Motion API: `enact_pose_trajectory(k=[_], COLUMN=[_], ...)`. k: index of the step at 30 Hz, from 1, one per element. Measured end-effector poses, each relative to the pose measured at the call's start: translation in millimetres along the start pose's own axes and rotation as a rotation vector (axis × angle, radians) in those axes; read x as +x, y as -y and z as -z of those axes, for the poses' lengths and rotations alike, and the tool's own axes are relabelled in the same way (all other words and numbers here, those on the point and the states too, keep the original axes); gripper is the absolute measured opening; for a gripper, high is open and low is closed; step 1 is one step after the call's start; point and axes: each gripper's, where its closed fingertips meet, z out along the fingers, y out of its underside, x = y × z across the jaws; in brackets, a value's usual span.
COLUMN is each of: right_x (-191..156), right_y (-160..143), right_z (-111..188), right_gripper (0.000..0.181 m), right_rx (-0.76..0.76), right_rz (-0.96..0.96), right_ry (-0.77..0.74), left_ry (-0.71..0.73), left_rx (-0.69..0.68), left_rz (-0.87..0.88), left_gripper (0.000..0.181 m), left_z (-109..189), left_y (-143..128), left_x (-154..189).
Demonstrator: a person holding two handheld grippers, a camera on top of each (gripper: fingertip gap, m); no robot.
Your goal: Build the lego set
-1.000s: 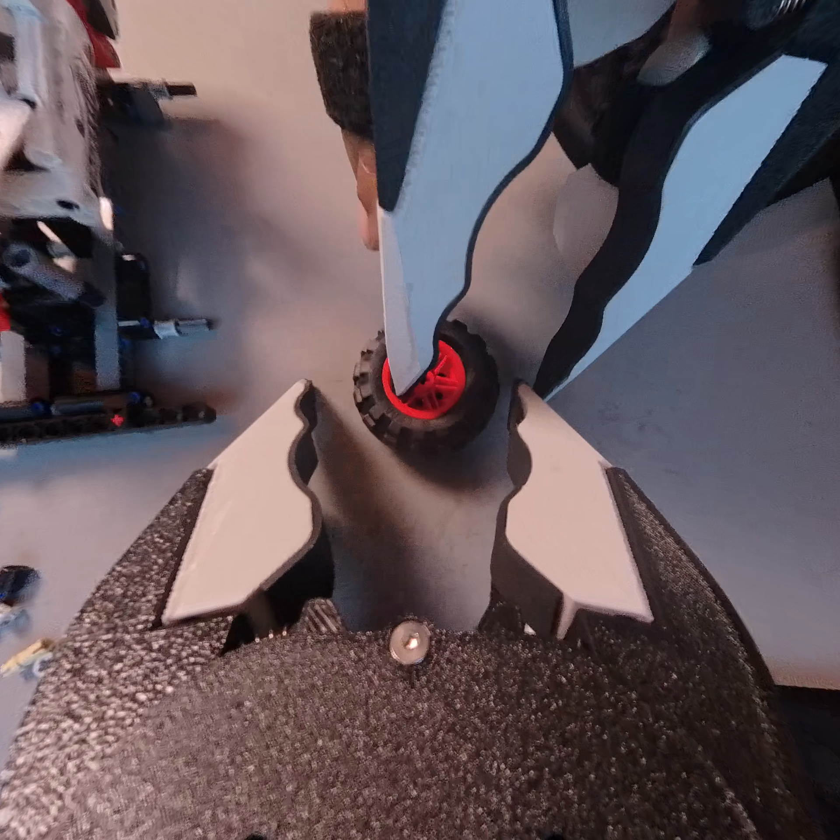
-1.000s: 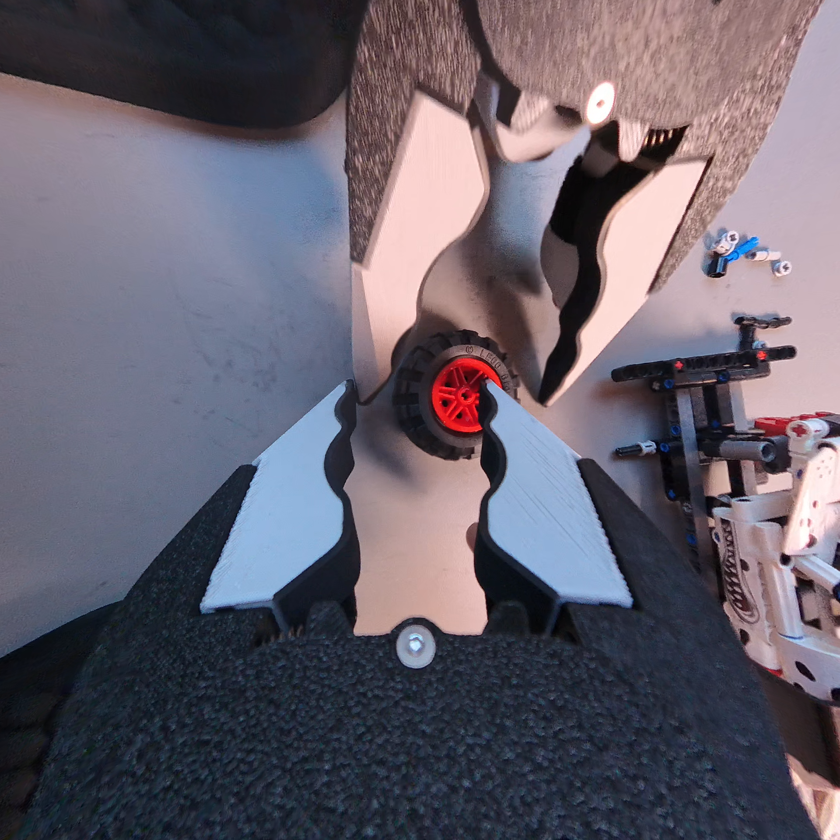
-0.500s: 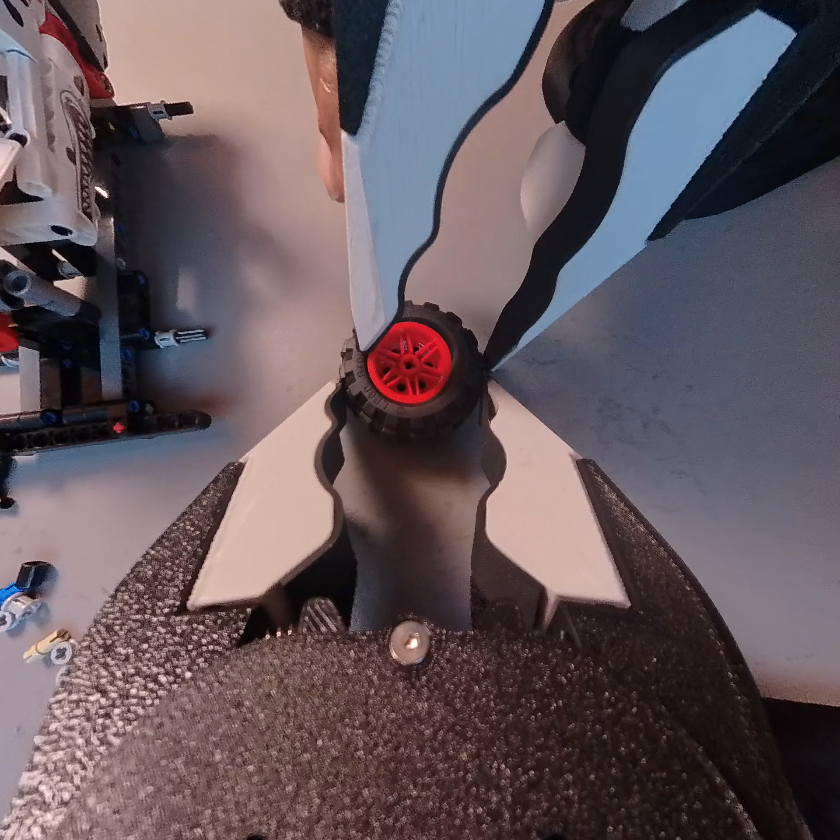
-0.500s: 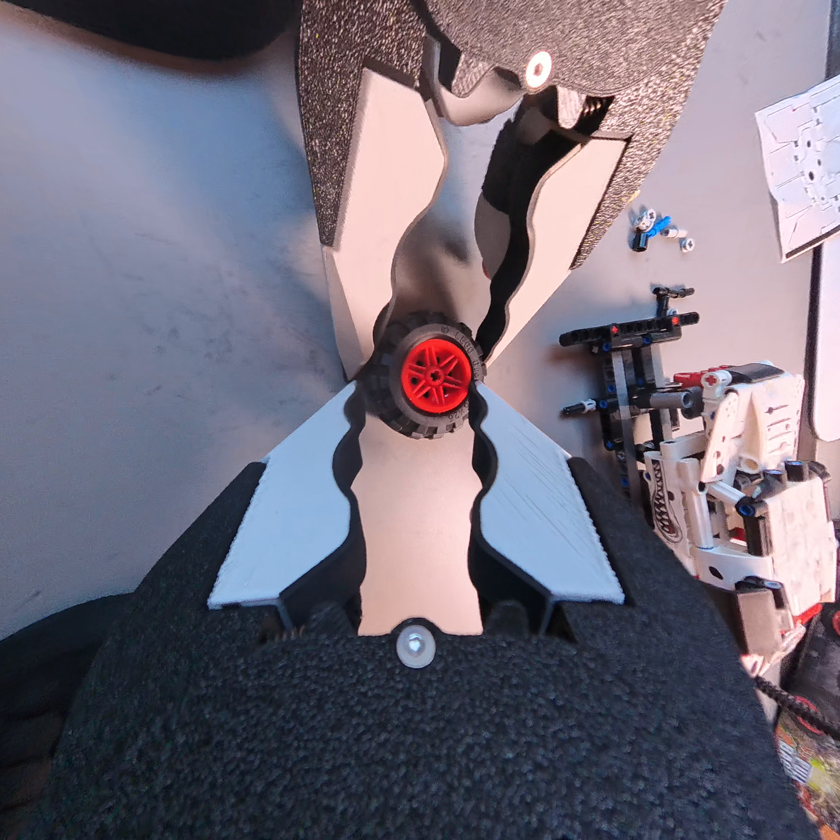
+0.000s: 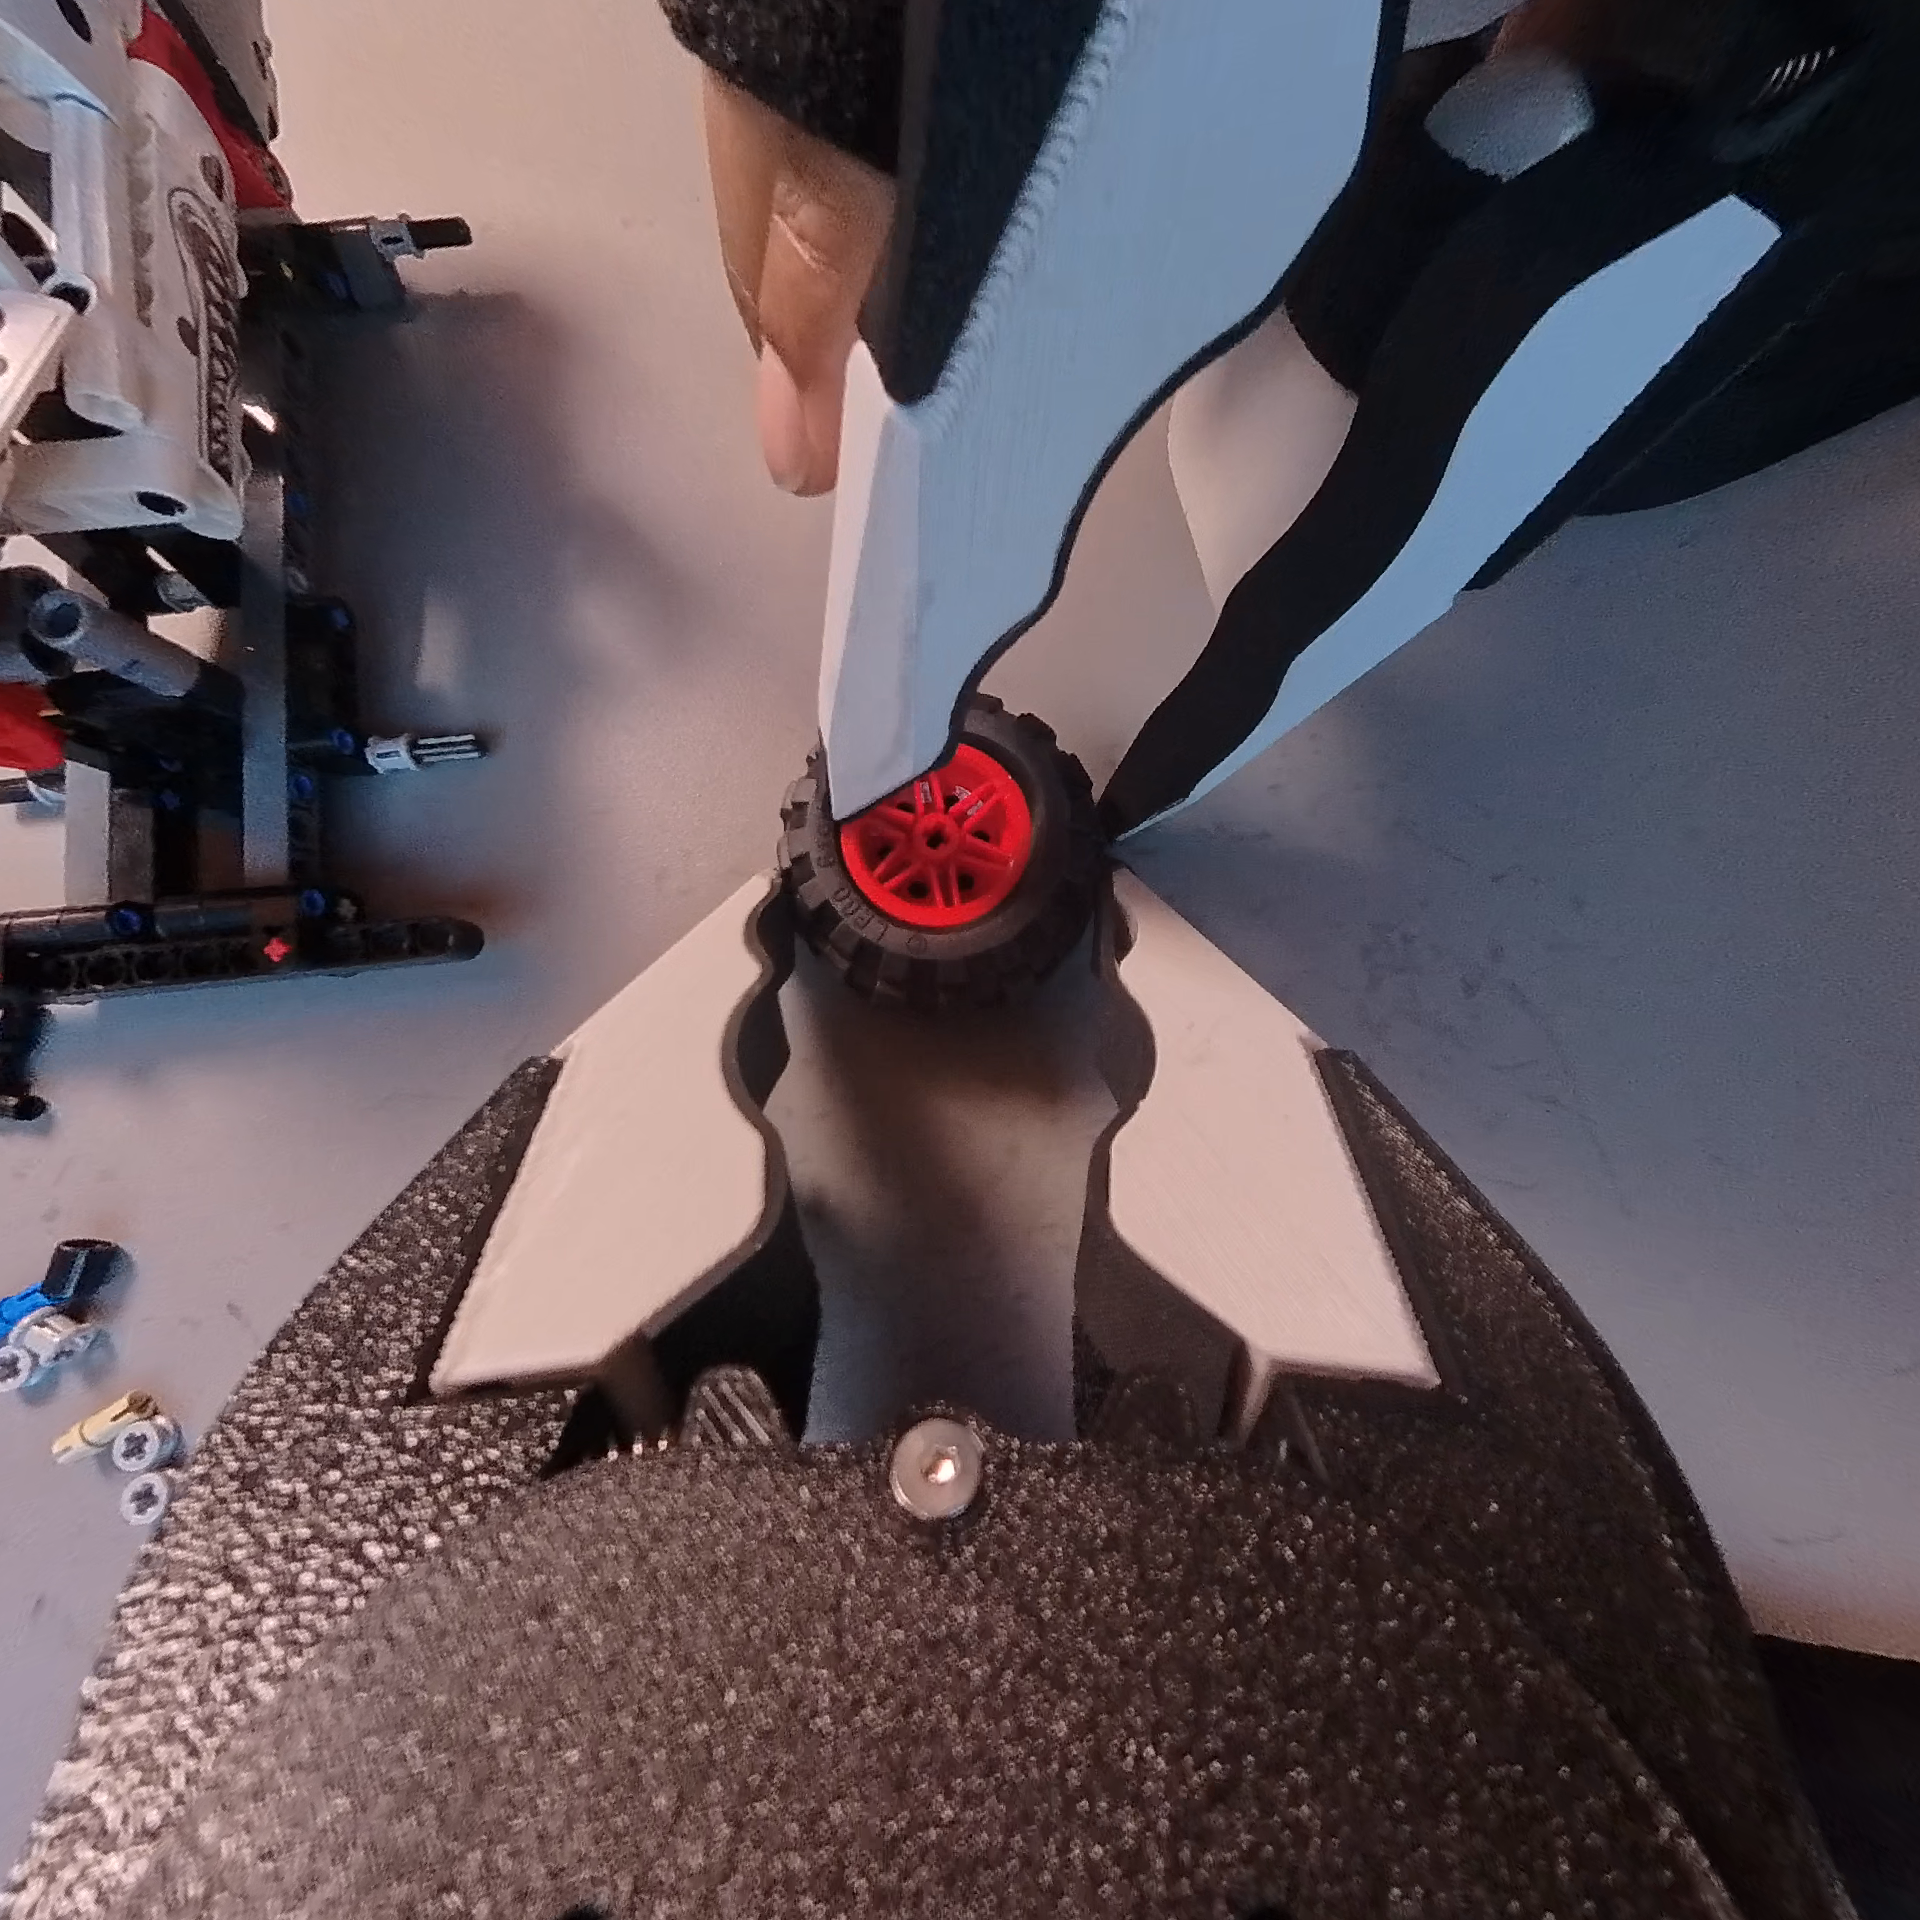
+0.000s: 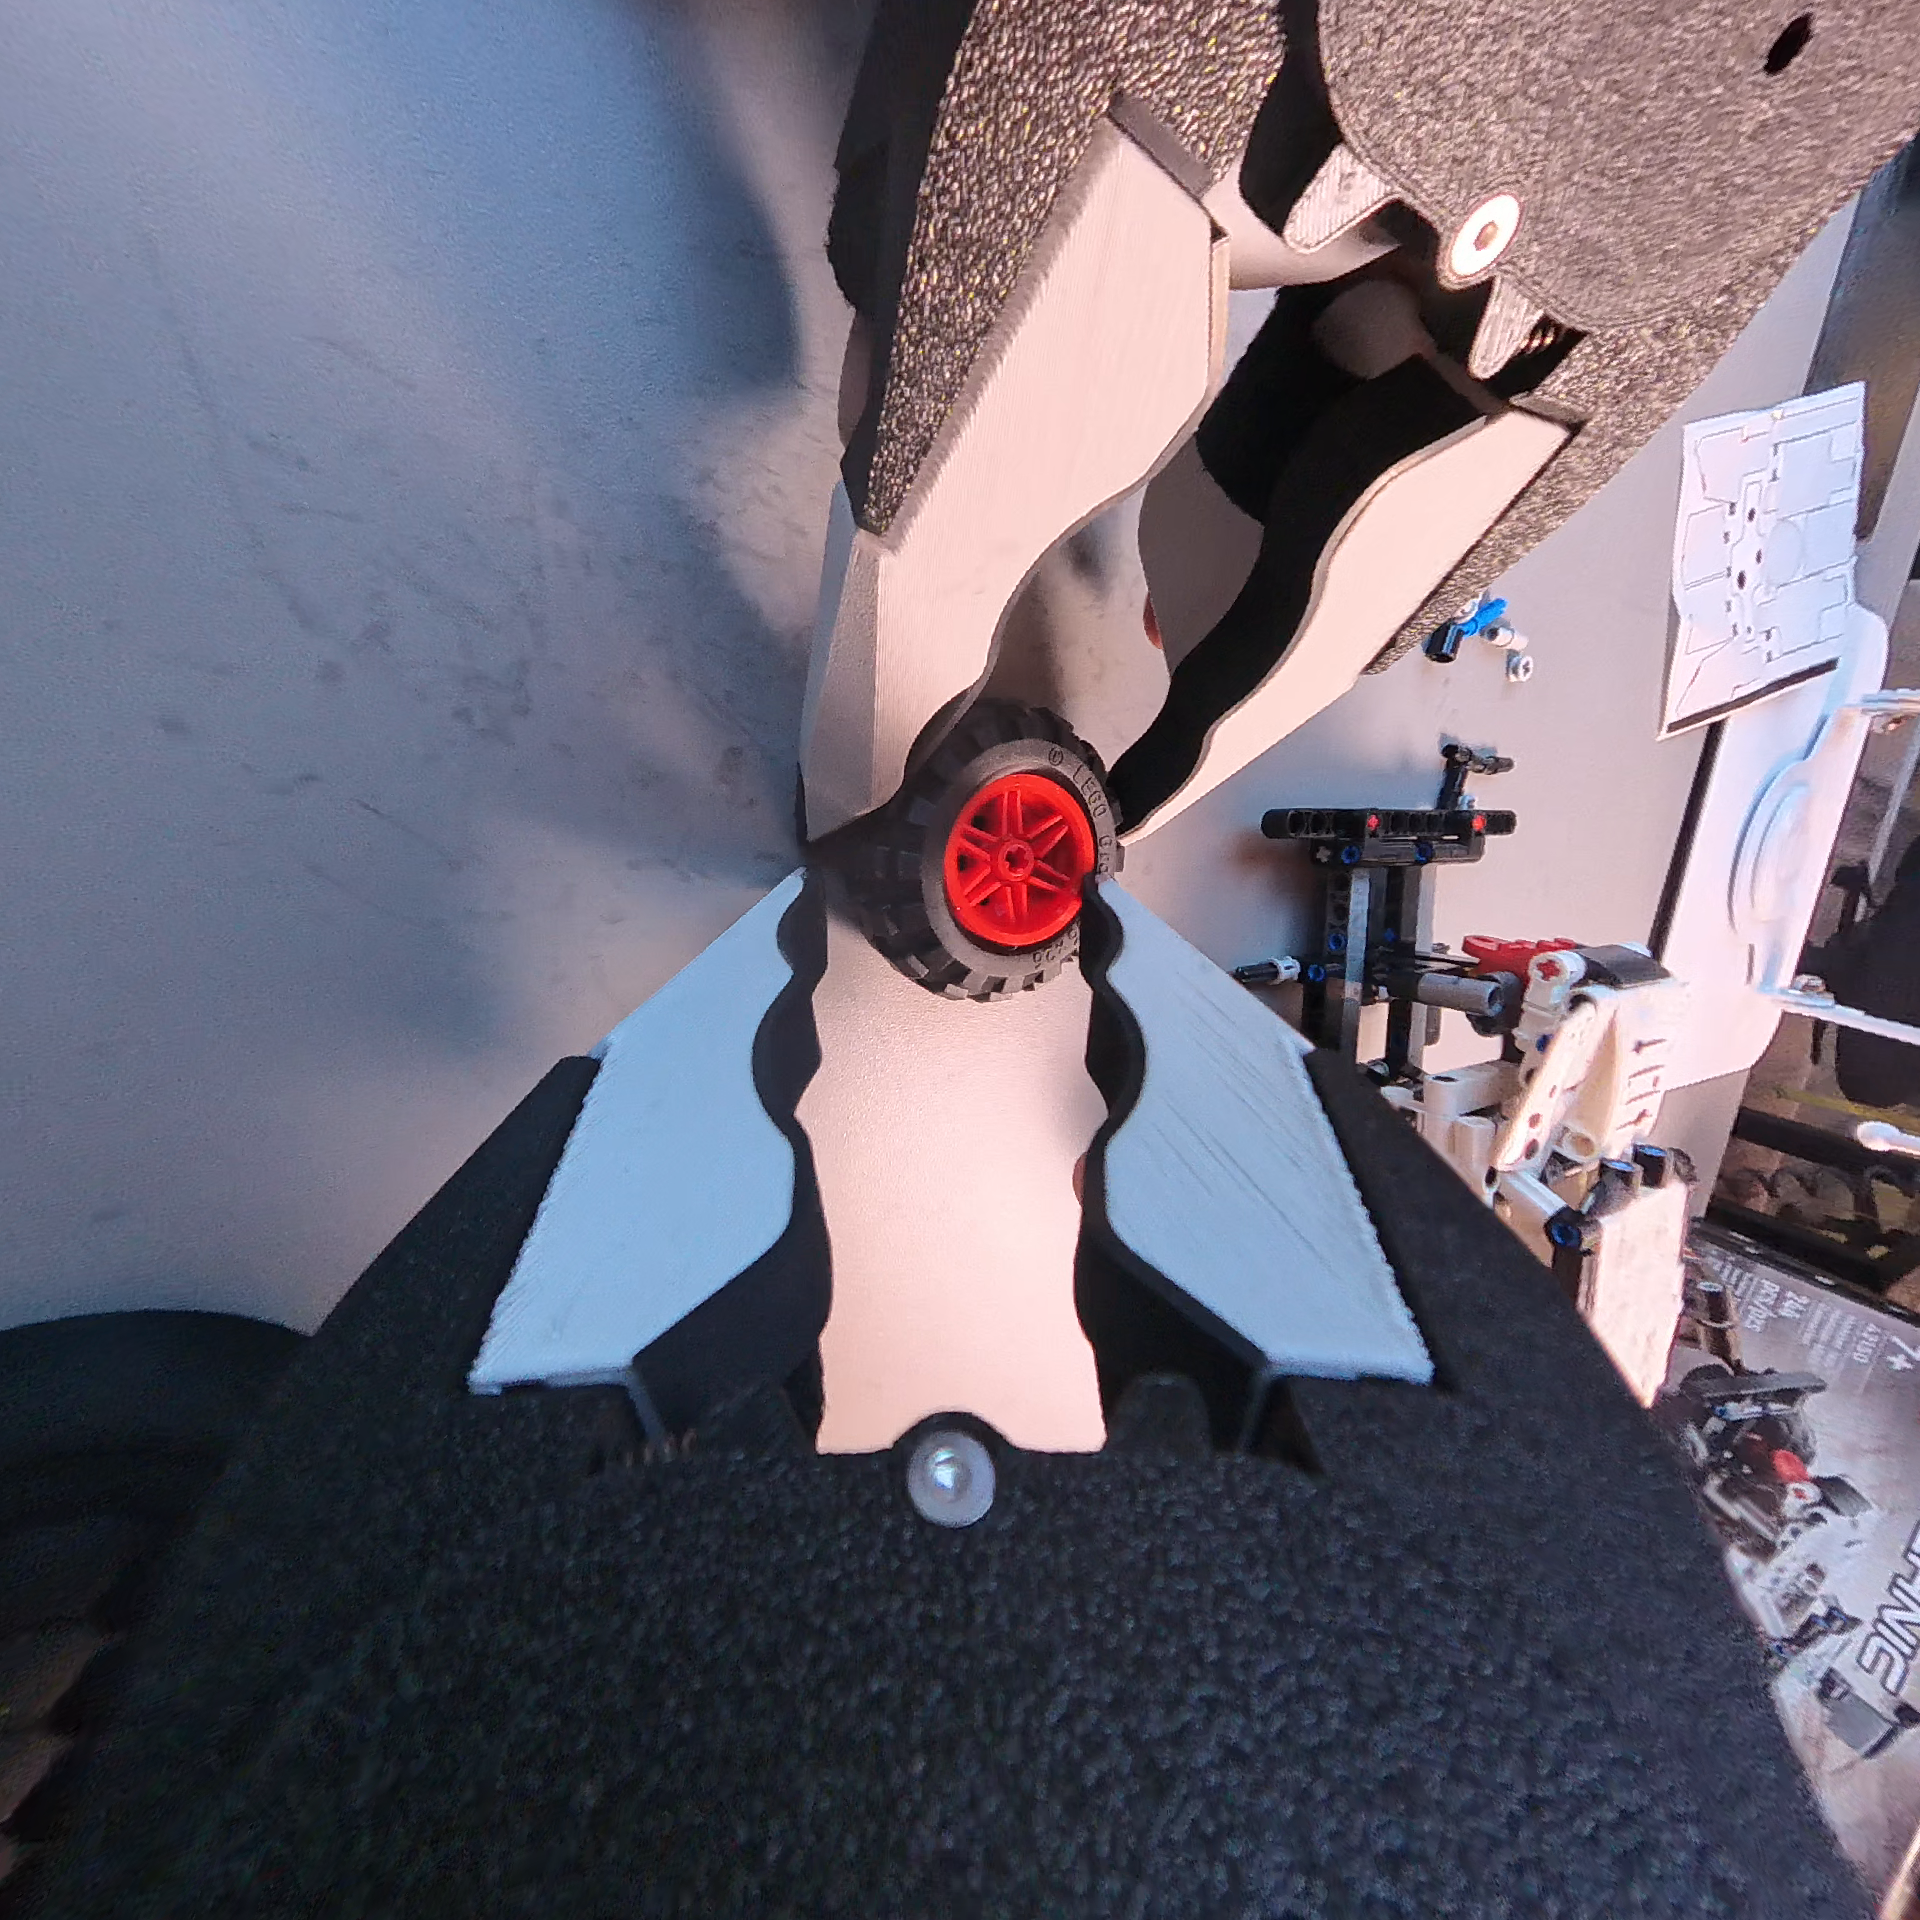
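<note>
Fingers of both grippers, left (image 5: pixel 940 894) and right (image 6: pixel 951 883), partly closed from opposite sides onto one red-hubbed wheel (image 6: pixel 1003 857) held above the surface (image 6: pixel 364 520), near the unfinished model (image 6: pixel 1475 1039); likely to slip or pop free if either squeezes unevenly or releases early.

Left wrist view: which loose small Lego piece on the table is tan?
The small tan peg beside two grey round pieces; others are blue, black or grey.
</note>
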Motion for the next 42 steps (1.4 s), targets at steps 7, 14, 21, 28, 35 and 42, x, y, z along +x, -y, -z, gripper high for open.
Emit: enact_pose_trajectory(k=[7, 14, 21, 28, 35, 42], right_x=[-1.1, -1.8, -8.4, -7.9, -10.2, -10.9], right_y=[0.4, 1.3, 8.0, 5.1, 3.8, 3.6], right_z=[-0.5, -1.1, -0.5, 0.0, 4.0, 2.7], right_gripper=[0.042, 0.039, 0.031, 0.035, 0.035, 0.033], right_rx=[-0.015, -0.039, 0.02, -0.002, -0.001, -0.042], right_rz=[0.082, 0.189, 0.228, 0.181, 0.119, 0.07], right_ry=[-0.001, 0.029, 0.099, 0.108, -0.063, -0.006], left_ry=[0.036, 0.053, -0.065, -0.067, -0.035, 0.006], left_rx=[0.023, 0.034, 0.022, 0.019, 0.025, 0.032], left_rz=[-0.07, -0.114, 0.002, -0.027, -0.035, -0.062], left_gripper=[0.054, 0.054, 0.067, 0.061, 0.059, 0.057], left_z=[1.0, 1.5, -4.8, -6.3, -3.8, -2.9], left_y=[2.3, 4.2, 4.9, 5.8, 4.3, 5.5], left_x=[1.5, 1.7, 4.2, 5.4, 6.9, 7.3])
